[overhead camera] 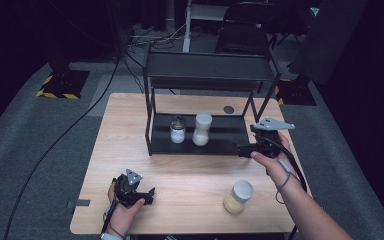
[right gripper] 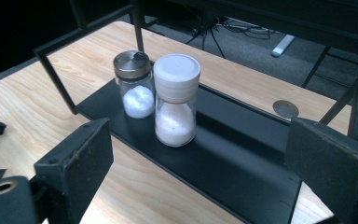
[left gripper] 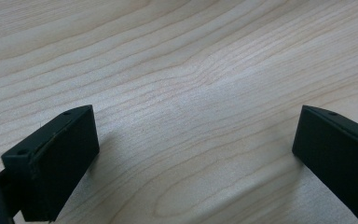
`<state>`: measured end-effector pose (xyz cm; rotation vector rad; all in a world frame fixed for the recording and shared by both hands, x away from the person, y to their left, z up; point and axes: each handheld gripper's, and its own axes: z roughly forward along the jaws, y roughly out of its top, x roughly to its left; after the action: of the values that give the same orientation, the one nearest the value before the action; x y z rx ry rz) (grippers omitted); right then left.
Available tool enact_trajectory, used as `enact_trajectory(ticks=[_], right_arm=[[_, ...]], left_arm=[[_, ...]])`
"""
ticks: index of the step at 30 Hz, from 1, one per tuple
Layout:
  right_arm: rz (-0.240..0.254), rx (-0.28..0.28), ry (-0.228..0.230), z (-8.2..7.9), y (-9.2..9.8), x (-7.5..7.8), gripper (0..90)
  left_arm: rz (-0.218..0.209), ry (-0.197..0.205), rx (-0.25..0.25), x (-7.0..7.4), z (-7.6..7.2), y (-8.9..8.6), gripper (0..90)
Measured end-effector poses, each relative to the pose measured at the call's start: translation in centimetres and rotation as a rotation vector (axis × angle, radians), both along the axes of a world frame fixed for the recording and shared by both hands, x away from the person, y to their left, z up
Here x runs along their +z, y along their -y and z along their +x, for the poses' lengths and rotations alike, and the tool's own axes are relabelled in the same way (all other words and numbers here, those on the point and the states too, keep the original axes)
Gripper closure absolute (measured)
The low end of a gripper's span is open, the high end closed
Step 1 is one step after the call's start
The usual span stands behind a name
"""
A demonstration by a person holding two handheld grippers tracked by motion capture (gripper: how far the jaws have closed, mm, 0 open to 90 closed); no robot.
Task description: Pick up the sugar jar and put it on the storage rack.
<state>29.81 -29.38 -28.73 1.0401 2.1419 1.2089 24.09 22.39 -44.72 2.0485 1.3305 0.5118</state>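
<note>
No text, label, brand or number can be read on anything here. The only sign-like marking is the yellow-and-black hazard striping (overhead camera: pixel 55 86) on a stand base on the floor at far left, with another (overhead camera: pixel 279 90) at far right.

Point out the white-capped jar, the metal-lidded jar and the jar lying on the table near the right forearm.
White-capped jar (right gripper: pixel 175 74), right gripper view, on its white cap.
Metal-lidded jar (right gripper: pixel 132 64), right gripper view, on its metal lid.
Table jar (overhead camera: pixel 242 190), high view, on its pale lid.
</note>
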Motion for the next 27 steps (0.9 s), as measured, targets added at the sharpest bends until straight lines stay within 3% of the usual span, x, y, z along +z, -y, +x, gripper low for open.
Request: enact_trajectory(ticks=[7, 14, 27], right_arm=[[0.032, 0.029, -0.003, -2.3, 1.2, -0.2, 7.2], [0.029, 0.050, -0.009, -4.3, 1.8, -0.4, 7.2], [0.053, 0.077, -0.020, -7.1, 3.1, -1.4, 7.2]], left_arm=[[0.000, 0.000, 0.000, 0.0, 0.0, 0.0, 0.4], [0.001, 0.000, 0.001, 0.0, 0.0, 0.0, 0.3], [0.002, 0.000, 0.000, 0.0, 0.0, 0.0, 0.3]])
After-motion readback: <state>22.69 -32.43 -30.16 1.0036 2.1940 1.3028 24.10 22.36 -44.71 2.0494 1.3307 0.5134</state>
